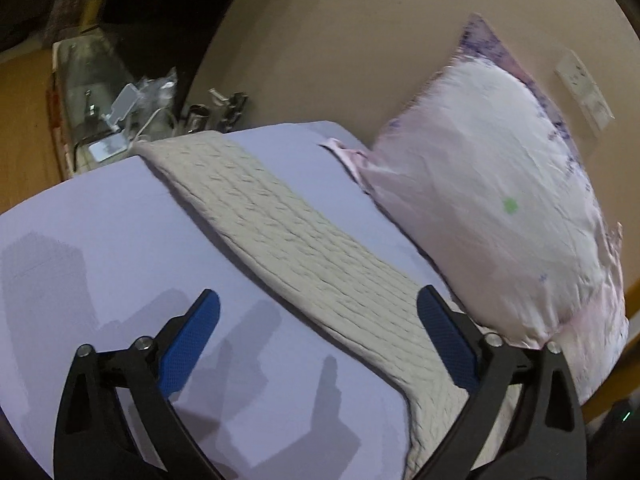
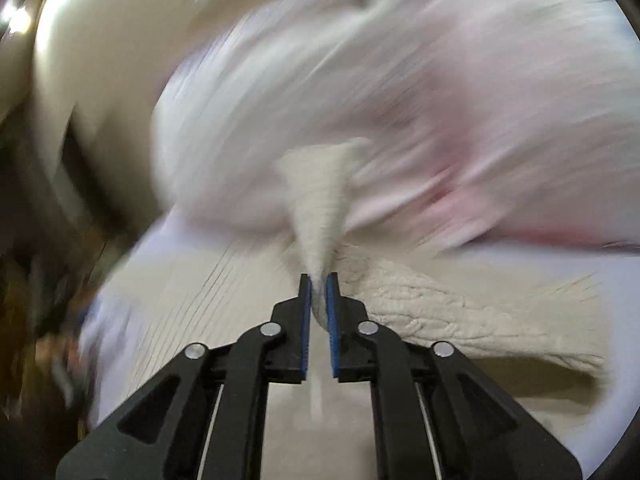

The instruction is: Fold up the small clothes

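Right gripper [image 2: 319, 280] clamping knit garment [image 2: 440, 312]

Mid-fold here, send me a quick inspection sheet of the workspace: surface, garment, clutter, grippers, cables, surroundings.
Surface: lavender sheet, smooth.
Job's things: cream knit garment lying stretched diagonally; one end pinched and lifted.
Clutter: pink pillow right beside the garment.
Grippers: left gripper open, empty, above the knit; right gripper shut on the knit.
Cables: white cable on the side shelf.
Surroundings: beige wall, cluttered shelf; right view blurred.
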A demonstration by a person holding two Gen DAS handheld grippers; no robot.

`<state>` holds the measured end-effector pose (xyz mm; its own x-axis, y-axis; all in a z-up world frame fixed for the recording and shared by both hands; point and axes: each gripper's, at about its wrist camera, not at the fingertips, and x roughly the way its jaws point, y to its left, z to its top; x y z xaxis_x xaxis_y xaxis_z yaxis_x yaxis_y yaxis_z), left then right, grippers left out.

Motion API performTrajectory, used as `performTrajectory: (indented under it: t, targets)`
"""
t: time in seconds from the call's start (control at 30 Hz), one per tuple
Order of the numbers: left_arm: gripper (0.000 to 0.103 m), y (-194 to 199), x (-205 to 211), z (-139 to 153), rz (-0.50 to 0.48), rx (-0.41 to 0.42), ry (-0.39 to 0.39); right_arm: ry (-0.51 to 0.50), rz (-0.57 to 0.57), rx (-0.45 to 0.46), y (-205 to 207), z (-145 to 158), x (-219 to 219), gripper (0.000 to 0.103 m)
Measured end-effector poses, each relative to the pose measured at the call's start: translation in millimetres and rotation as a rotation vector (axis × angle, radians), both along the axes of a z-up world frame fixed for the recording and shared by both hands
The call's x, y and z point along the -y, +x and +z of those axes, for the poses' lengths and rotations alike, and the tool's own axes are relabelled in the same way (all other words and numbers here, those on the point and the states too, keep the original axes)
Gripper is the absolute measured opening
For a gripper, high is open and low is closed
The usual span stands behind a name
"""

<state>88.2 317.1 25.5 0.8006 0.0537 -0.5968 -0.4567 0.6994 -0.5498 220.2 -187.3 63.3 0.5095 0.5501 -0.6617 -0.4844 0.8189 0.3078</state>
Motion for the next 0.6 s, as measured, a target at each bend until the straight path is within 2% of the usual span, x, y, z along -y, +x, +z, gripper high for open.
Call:
performTrajectory:
  t: [0.07, 0.13, 0.2, 0.23, 0.43, 0.47, 0.53, 0.57, 0.6]
  targets:
    - [0.095, 2, -7, -3, 0.011, -0.006, -0.020, -0.010, 0.038, -0.034, -9, -7, -13, 0.021]
    - [0.093, 8, -17, -9, 0.028, -0.020, -0.061, 0.013, 0.009, 0.011, -19, 2, 0, 0.049]
    - [0.088, 15, -29, -16, 0.046, -0.028, -0.109, 0.051, -0.048, 0.060, -35, 16, 26, 0.061]
    - [0.087, 19, -37, -21, 0.056, -0.035, -0.144, 0.071, -0.077, 0.071, -41, 23, 41, 0.063]
    - [0.075, 31, -72, -27, 0.124, 0.013, -0.235, 0.133, -0.217, 0.060, -54, 29, 114, 0.067]
    - [0.067, 34, -77, -28, 0.134, 0.015, -0.243, 0.145, -0.232, 0.054, -53, 28, 123, 0.067]
    - [0.045, 44, -88, -29, 0.162, -0.031, -0.228, 0.174, -0.260, 0.046, -55, 28, 139, 0.067]
    - [0.025, 50, -90, -28, 0.173, -0.079, -0.212, 0.184, -0.273, 0.047, -55, 27, 145, 0.067]
    - [0.012, 55, -89, -25, 0.176, -0.110, -0.194, 0.187, -0.281, 0.052, -55, 28, 149, 0.067]
